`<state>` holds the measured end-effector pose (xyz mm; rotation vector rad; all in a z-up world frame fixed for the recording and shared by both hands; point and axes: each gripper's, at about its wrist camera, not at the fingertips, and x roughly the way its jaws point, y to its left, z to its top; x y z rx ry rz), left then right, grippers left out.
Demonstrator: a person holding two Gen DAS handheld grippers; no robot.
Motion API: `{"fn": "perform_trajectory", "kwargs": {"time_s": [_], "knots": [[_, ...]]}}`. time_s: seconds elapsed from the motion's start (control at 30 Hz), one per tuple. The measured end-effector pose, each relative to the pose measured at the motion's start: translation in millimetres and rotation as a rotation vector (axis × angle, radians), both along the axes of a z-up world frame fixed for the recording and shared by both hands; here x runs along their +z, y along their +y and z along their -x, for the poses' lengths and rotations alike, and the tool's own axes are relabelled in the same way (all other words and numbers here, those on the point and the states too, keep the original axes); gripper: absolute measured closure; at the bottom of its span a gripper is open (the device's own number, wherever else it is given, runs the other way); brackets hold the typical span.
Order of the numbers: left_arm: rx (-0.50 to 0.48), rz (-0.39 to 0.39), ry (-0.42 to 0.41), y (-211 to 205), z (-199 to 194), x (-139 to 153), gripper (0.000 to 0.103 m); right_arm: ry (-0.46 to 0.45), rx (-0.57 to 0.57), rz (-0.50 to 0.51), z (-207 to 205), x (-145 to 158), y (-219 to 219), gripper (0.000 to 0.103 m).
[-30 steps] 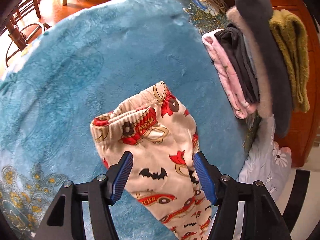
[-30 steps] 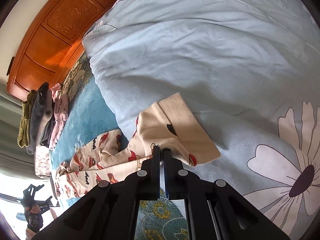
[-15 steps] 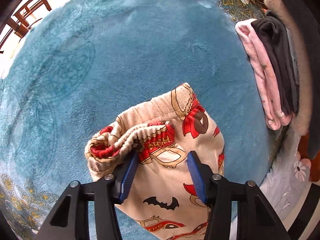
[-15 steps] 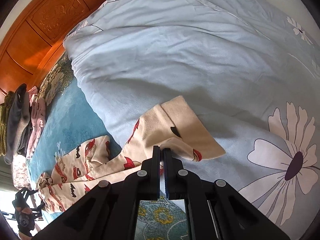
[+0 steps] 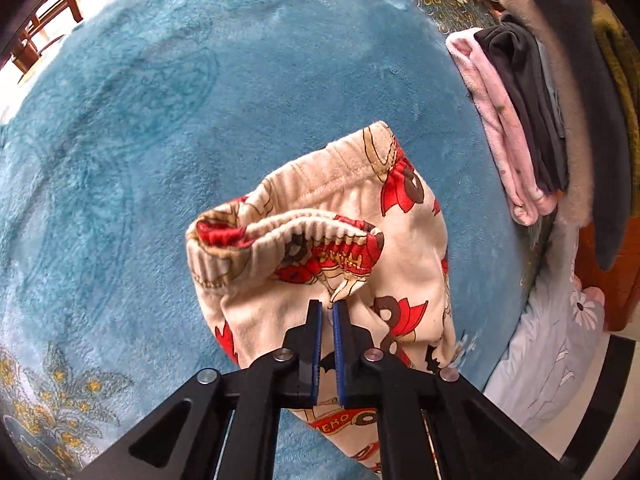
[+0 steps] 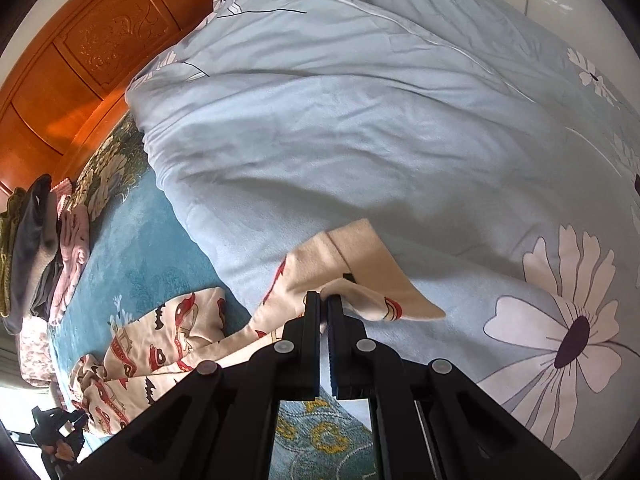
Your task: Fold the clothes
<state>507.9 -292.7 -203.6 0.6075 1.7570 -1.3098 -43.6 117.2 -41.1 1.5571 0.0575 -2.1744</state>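
A pair of cream pyjama trousers (image 5: 352, 248) printed with red cars and black bats lies on a teal plush blanket (image 5: 168, 120). My left gripper (image 5: 327, 308) is shut on the cloth just below the elastic waistband (image 5: 288, 236), which stands open and bunched. My right gripper (image 6: 324, 300) is shut on a leg cuff (image 6: 360, 276) of the same trousers (image 6: 168, 340), which rests on a pale blue flowered duvet (image 6: 360, 128). The legs trail left across the blanket (image 6: 132, 264) to the waist end.
A stack of folded clothes (image 5: 532, 128) in pink, dark grey, beige and olive sits at the right of the blanket; it also shows in the right wrist view (image 6: 36, 252). A carved wooden headboard (image 6: 80, 60) stands behind. Wooden chairs (image 5: 52, 16) stand beyond the bed.
My left gripper moved forward to the waistband and shut on the cloth below it. My right gripper stayed shut on the cuff and shifted slightly over the duvet.
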Motion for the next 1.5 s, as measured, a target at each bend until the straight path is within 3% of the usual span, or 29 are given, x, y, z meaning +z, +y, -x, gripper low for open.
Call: {"fn": "perform_trajectory", "kwargs": {"time_s": [0.2, 0.37, 0.5, 0.57, 0.83, 0.9, 0.97, 1.03, 1.13, 1.27, 1.37, 1.5], "knots": [[0.011, 0.058, 0.044, 23.8, -17.2, 33.4, 0.102, -0.012, 0.054, 0.063, 22.5, 10.5, -10.3, 0.100], [0.014, 0.188, 0.003, 47.0, -48.0, 82.6, 0.102, 0.029, 0.093, 0.185, 47.5, 45.2, -7.0, 0.100], [-0.028, 0.194, -0.026, 60.2, -48.7, 87.9, 0.102, 0.067, 0.123, 0.259, 57.2, 71.2, 11.9, 0.100], [-0.061, 0.188, -0.040, 67.6, -36.8, 88.3, 0.102, 0.056, 0.153, 0.225, 56.1, 63.1, 18.8, 0.100], [-0.108, 0.196, -0.048, 99.4, -16.7, 108.0, 0.101, -0.177, 0.152, 0.221, 42.9, -14.7, 30.2, 0.100], [-0.097, 0.195, -0.055, 99.1, -18.6, 107.3, 0.096, -0.189, 0.159, 0.208, 35.8, -23.6, 34.3, 0.100], [-0.069, 0.167, -0.062, 93.9, -19.8, 101.8, 0.084, -0.210, 0.150, 0.187, 31.7, -32.4, 42.4, 0.090], [-0.024, 0.156, -0.020, 85.3, -20.3, 95.3, 0.071, -0.236, 0.113, 0.171, 30.8, -40.1, 56.2, 0.075], [0.048, 0.133, 0.056, 67.0, -16.2, 82.7, 0.055, -0.264, 0.033, 0.173, 31.8, -45.0, 79.5, 0.072], [0.075, 0.094, 0.063, 38.7, -3.7, 60.4, 0.054, -0.276, -0.012, 0.173, 29.0, -45.7, 95.8, 0.068], [0.083, 0.070, 0.049, 21.2, 2.2, 45.2, 0.054, -0.276, -0.035, 0.174, 26.4, -43.9, 105.3, 0.056], [0.093, 0.038, 0.030, -2.0, 10.0, 25.0, 0.054, -0.304, -0.085, 0.181, 32.6, -49.3, 110.4, 0.056]]}}
